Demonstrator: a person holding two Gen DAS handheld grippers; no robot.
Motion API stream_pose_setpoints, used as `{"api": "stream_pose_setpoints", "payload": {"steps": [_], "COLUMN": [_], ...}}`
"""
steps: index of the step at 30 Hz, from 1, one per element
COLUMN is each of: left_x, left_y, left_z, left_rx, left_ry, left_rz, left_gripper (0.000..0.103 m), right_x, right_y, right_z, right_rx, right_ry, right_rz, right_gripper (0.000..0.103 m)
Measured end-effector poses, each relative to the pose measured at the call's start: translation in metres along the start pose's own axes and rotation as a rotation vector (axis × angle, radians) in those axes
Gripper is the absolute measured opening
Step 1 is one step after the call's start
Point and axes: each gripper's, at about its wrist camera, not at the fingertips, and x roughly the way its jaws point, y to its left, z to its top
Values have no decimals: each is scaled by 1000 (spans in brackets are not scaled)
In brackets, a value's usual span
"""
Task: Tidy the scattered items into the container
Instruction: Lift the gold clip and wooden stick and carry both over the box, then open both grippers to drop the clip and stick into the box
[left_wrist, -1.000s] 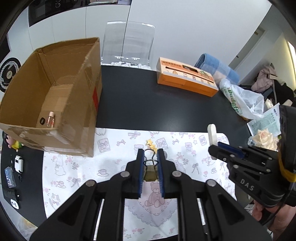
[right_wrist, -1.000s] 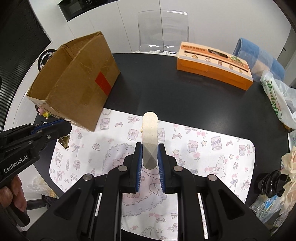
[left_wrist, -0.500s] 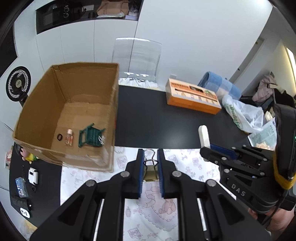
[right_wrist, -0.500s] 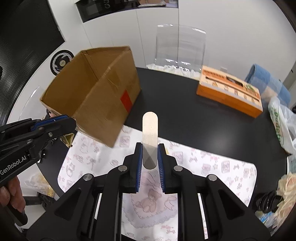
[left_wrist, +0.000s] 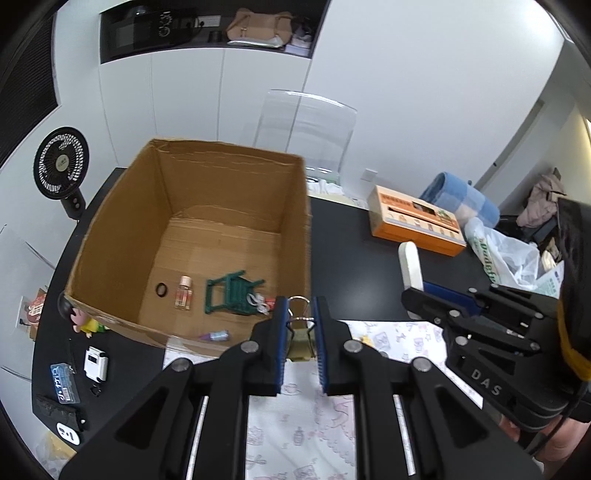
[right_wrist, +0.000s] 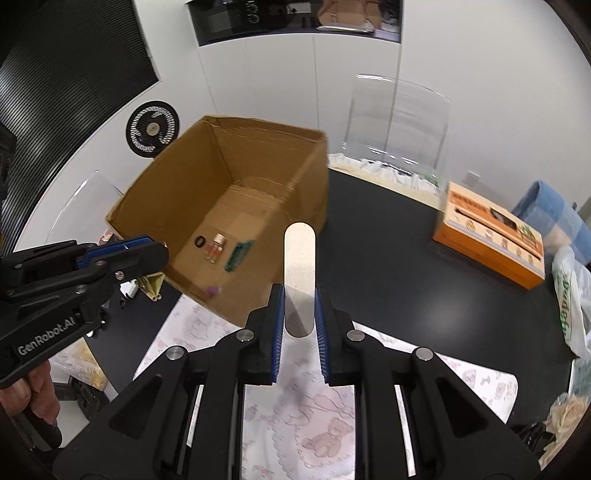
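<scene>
Cardboard box (left_wrist: 236, 206), open at the top, stands on the black table (left_wrist: 354, 251) ahead and to the left of both claws. Its floor holds a green toy chair (left_wrist: 231, 293) lying on its side, a small clear bottle (left_wrist: 183, 293) with its long axis running toward the far wall, a black ring (left_wrist: 161, 289) just left of the bottle, and a small purple item (left_wrist: 216, 335) near the front wall.

Left gripper (left_wrist: 300, 334) pinches a gold binder clip (left_wrist: 300, 341) between its blue pads (left_wrist: 280, 332); the clip's wire loops point forward, away from the claw, toward the box's near right corner. Right gripper (right_wrist: 299, 321) pinches a flat pale stick (right_wrist: 300, 273) with rounded ends; its long axis runs straight ahead along the fingers, the free end pointing at the box's right wall. In the left wrist view that stick (left_wrist: 412, 267) stands upright above the right claw.

A printed mat (right_wrist: 314, 406) lies beneath both claws. An orange carton (right_wrist: 491, 247) rests well to the right of the box.

Compared with half a second ago, the box sits closer to both claws and appears larger, more of its floor shows in the right wrist view, and both claws keep their grip.
</scene>
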Motion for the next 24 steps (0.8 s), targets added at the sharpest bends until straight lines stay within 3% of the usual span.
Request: {"api": "stream_pose_setpoints", "payload": {"steps": [24], "left_x": [37], "left_y": [133], "left_z": [50], "left_rx": [-39], "left_ry": [39], "left_rz": [44], "left_gripper": [14], "right_x": [81], "right_y": [88], "right_z": [75], "right_rx": [-55], "right_ry": [32], "right_rz": [36], "right_gripper": [16]}}
